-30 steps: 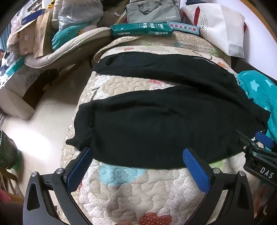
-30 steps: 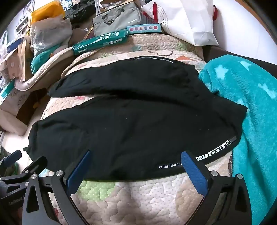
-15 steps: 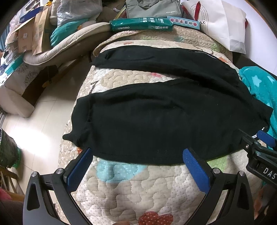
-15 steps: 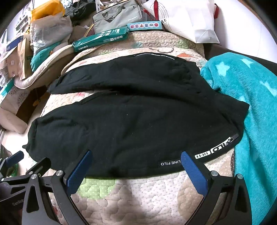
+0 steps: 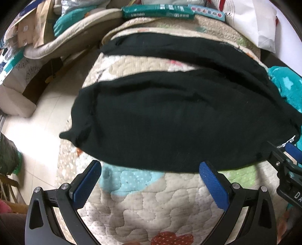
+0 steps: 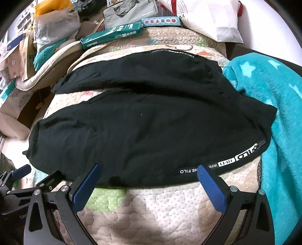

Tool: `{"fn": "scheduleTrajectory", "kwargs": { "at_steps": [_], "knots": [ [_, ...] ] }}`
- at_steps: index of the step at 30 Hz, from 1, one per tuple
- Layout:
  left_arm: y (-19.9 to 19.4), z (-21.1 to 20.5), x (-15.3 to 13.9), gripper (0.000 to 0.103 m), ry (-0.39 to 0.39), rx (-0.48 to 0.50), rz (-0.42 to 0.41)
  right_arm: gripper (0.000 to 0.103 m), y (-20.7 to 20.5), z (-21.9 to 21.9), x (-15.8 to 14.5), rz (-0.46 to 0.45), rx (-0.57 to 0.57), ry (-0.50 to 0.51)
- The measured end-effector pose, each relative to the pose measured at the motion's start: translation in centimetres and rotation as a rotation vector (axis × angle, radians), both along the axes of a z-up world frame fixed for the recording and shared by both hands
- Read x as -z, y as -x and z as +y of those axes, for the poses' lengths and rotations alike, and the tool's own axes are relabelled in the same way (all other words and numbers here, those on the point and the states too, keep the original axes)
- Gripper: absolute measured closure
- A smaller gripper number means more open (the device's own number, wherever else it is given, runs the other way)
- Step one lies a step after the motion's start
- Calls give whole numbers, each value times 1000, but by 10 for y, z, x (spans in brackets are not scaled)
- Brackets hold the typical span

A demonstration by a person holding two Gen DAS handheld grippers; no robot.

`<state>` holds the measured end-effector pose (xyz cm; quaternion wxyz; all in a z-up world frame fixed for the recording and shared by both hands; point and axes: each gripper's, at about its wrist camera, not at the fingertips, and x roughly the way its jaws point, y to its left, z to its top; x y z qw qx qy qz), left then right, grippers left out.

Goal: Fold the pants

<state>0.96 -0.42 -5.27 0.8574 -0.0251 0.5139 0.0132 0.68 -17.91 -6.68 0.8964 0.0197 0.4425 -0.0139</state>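
pants [image 6: 143, 132]: black knit trousers, spread flat on the quilted mat [image 6: 169, 213], both legs splayed apart towards the mat's left end, a wedge of quilt showing between them.
waistband [image 6: 243, 156]: at the right end, white lettering along the near edge, just beside the teal star blanket [image 6: 273, 98].
near leg cuff [image 5: 79, 130]: hangs a little past the mat's left edge, above the floor.
my left gripper [image 5: 151, 177]: jaws spread wide, nothing held, poised at the near hem of the near leg.
my right gripper [image 6: 149, 177]: also spread wide and empty, its blue pads [image 6: 209, 186] at the near edge by the lettering.
handling, my judgement: soft, light, limp cloth; it will sag and drag between two holds, and a thin pinch may catch only one layer.
where to take hold, my judgement: near edge, right at the waistband corner, left at the cuff end, then carry the near leg over the far leg.
beyond the mat: green deli box [image 6: 111, 35], grey bag [image 6: 130, 13], white paper bag [image 6: 211, 20].
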Motion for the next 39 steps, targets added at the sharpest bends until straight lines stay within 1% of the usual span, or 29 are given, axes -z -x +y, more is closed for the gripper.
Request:
{"fn": "scheduleTrajectory", "kwargs": {
  "at_steps": [4, 8, 13, 16, 20, 22, 26, 29, 31, 36, 39],
  "knots": [
    [2, 2, 6, 0, 24, -11, 23, 0, -1, 0, 7, 34, 2, -4],
    [6, -2, 9, 0, -1, -1, 17, 0, -2, 0, 15, 72, 4, -10],
    [15, 1, 13, 0, 18, -4, -21, 0, -2, 1, 23, 93, 4, -5],
    [19, 1, 13, 0, 18, 7, -29, 0, -2, 2, 24, 94, 2, 8],
    [29, -1, 13, 0, 2, 18, -73, 0, -3, 2, 26, 103, 2, 9],
    [34, -2, 13, 0, 2, 22, -82, 0, -3, 2, 27, 107, 6, 4],
    [36, 1, 8, 0, 6, 51, -71, 0, -6, 4, 28, 131, 5, 16],
    [40, 6, 4, 0, 8, 38, -69, 0, -9, 3, 29, 164, -1, 9],
    [45, 11, -1, 0, 4, 23, -72, 0, -9, 2, 29, 169, -15, 7],
    [62, 28, -25, 0, -21, -43, -137, 0, -5, 4, 30, 148, -33, 24],
    [77, 37, -36, 0, -51, -81, -178, 0, -6, 5, 27, 188, -35, 38]
  ]
}}
